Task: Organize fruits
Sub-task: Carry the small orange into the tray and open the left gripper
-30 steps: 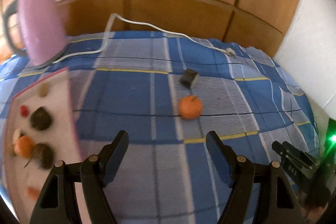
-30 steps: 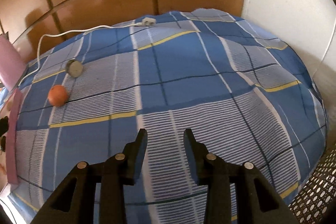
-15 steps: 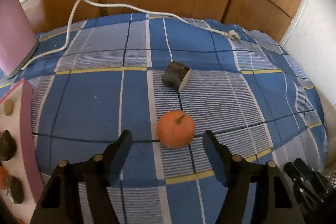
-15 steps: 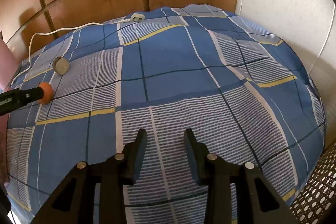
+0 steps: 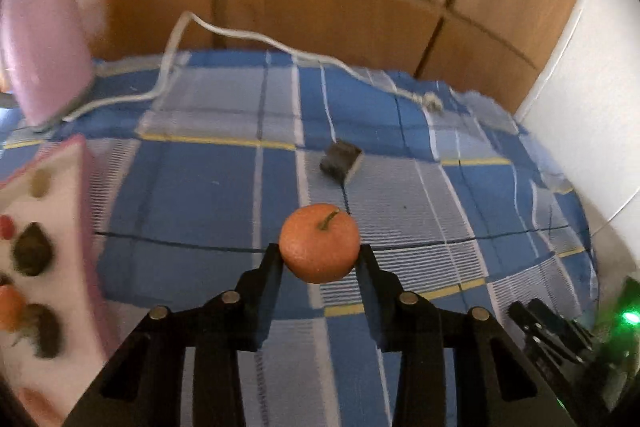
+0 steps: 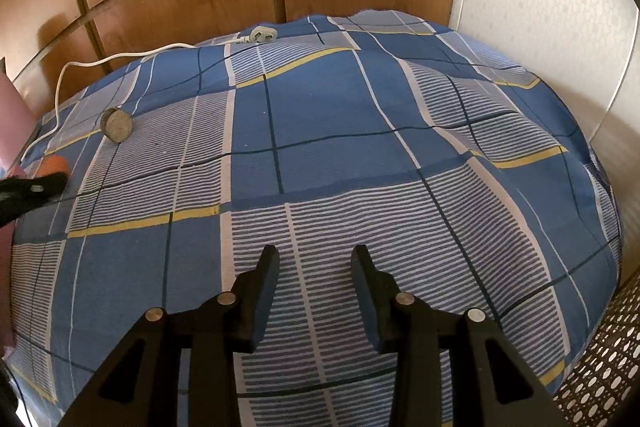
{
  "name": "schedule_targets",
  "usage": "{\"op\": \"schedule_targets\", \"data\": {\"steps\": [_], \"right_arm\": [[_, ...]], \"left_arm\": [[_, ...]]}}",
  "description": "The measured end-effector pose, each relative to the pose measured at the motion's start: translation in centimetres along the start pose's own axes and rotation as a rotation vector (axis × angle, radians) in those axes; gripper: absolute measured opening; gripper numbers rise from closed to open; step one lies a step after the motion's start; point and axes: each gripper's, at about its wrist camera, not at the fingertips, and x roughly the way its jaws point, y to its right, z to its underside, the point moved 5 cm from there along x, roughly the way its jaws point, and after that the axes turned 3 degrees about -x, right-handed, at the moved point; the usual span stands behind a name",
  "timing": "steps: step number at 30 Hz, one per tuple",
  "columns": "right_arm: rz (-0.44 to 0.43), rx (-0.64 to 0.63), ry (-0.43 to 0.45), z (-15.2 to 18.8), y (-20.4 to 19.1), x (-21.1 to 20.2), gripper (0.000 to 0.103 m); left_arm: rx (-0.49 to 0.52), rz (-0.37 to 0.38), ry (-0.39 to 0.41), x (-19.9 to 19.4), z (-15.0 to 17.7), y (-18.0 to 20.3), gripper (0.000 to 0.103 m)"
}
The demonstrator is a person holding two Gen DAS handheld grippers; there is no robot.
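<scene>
My left gripper [image 5: 319,259] is shut on an orange mandarin [image 5: 319,242] with a small stem, held between both fingertips just above the blue checked cloth [image 5: 200,195]. A white tray with a pink rim [image 5: 68,227] at the left holds several fruits, among them dark ones [image 5: 32,253] and an orange one [image 5: 10,307]. In the right wrist view the mandarin [image 6: 54,165] and the left gripper's finger [image 6: 28,189] show at the far left. My right gripper [image 6: 314,267] is open and empty above the cloth's striped front part.
A short wooden cylinder [image 5: 341,161] lies behind the mandarin; it also shows in the right wrist view [image 6: 116,125]. A pink kettle [image 5: 40,43] stands back left with a white cord [image 5: 248,35] and plug [image 6: 260,35]. Wooden cabinet doors behind, white wall right.
My left gripper moved forward to the mandarin and closed on it. The view swung left, bringing tray and kettle back in. The right gripper barely moved.
</scene>
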Motion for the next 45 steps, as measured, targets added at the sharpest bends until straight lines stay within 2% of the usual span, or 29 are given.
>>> {"op": "schedule_targets", "data": {"steps": [7,18,24,30,41,42,45], "right_arm": [[0.011,-0.012,0.004,0.0,-0.1,0.1,0.039],[0.021,-0.028,0.009,-0.1,-0.3,0.1,0.039],[0.028,-0.033,0.011,-0.1,-0.3,0.1,0.039],[0.037,-0.041,0.012,0.0,-0.4,0.1,0.039],[0.046,-0.050,0.010,0.0,-0.5,0.1,0.039],[0.047,-0.050,0.010,-0.1,-0.5,0.1,0.039],[0.050,-0.053,0.010,-0.1,-0.6,0.1,0.039]], "left_arm": [[-0.081,-0.061,0.062,-4.5,0.4,-4.4,0.038],[-0.209,-0.156,0.105,-8.4,2.8,-10.6,0.038],[-0.313,-0.229,0.119,-10.3,4.6,-15.8,0.038],[-0.386,-0.291,0.135,-11.5,5.8,-19.4,0.038],[-0.462,-0.356,0.118,-11.8,7.4,-22.9,0.039],[-0.474,-0.364,0.113,-11.7,7.5,-23.2,0.040],[-0.487,-0.375,0.125,-12.0,7.9,-23.5,0.051]]}}
